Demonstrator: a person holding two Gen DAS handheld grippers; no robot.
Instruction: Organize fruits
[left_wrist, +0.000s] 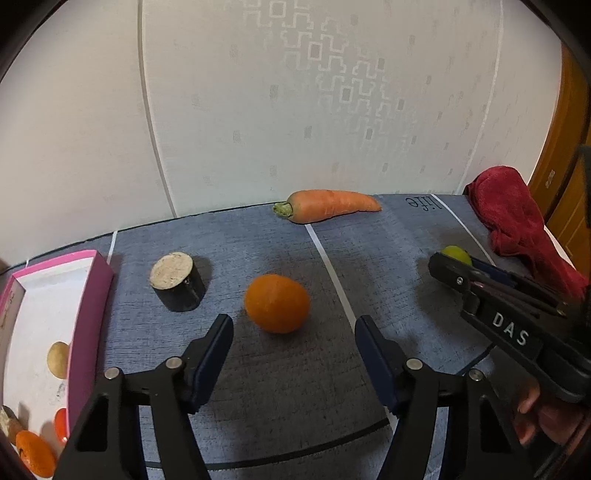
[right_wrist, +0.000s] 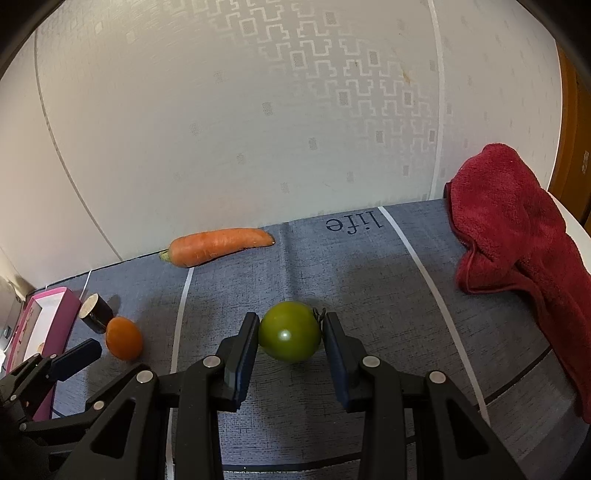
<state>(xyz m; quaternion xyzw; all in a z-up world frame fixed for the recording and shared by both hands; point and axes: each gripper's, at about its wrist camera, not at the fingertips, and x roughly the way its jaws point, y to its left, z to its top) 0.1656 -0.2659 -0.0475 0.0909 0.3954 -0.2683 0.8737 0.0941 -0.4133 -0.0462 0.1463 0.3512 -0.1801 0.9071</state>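
An orange (left_wrist: 277, 302) lies on the blue-grey mat (left_wrist: 258, 387), just ahead of my left gripper (left_wrist: 293, 323). That gripper is open, its fingertips on either side of the fruit's near edge without touching it. My right gripper (right_wrist: 291, 321) is shut on a green tomato (right_wrist: 290, 330), with both pads pressed against its sides. In the left wrist view the right gripper (left_wrist: 448, 264) comes in from the right, with the green tomato (left_wrist: 457, 254) peeking out at its tip. A pink box (left_wrist: 99, 288) at the left holds several fruits.
A carrot (left_wrist: 327, 205) lies at the mat's far edge by the wall. A black cylinder with a cork-like top (left_wrist: 177, 282) stands between the box and the orange. A red towel (right_wrist: 517, 240) is heaped at the right edge.
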